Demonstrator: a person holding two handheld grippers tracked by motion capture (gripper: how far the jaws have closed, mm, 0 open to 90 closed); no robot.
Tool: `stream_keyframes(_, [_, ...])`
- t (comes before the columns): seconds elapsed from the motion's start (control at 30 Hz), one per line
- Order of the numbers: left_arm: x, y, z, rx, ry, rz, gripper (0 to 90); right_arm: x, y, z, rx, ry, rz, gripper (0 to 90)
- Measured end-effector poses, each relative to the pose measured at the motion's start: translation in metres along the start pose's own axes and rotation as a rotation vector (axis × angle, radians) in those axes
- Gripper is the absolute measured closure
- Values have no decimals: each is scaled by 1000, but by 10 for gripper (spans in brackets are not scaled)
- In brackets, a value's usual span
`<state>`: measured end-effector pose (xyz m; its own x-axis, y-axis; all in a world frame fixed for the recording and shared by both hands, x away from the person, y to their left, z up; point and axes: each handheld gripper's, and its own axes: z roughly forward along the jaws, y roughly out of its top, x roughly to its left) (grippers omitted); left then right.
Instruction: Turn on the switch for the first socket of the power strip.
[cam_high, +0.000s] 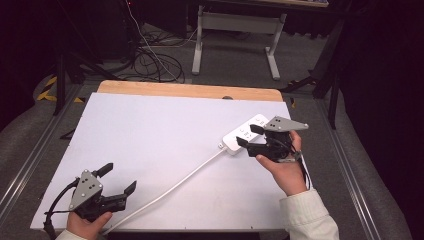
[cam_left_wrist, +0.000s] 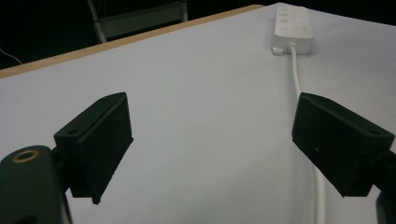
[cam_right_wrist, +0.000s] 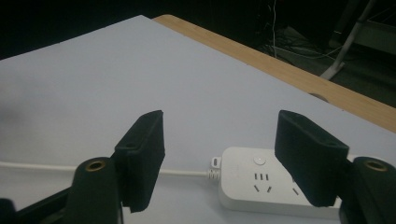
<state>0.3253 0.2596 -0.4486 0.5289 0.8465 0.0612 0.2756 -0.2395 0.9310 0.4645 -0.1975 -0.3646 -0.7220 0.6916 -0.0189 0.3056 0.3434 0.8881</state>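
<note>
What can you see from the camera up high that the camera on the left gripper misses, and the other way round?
The high view alone shows both hands, the left gripper, the right gripper and the grey floor with tangled cables. The left gripper view alone shows its own black jaws close up, standing wide apart. Both share the white rectangular power strip, its white cord and the white tabletop.

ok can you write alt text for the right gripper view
Two black gripper jaws stand open above a white rectangular plastic power strip lying flat on a white table sheet, nothing between them. Its white round cable runs left from the strip's end, and a light wooden table edge crosses behind.
</note>
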Motion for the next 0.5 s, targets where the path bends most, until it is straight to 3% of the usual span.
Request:
stream_keyframes(0.1, [0, 0, -1, 2, 1, 2, 128, 2, -5, -8, -9, 17, 9, 300])
stream_keyframes(0.23, [-1, 1, -2, -1, 3, 7, 128, 5, -15, -17, 3, 70, -13, 270])
stream_keyframes(0.4, [-2, 3, -4, 6, 6, 12, 126, 6, -31, -28, -23, 105, -10, 226])
stream_keyframes(0.5, [-4, 3, -4, 10, 12, 13, 120, 6, -42, -34, -8, 134, -37, 187])
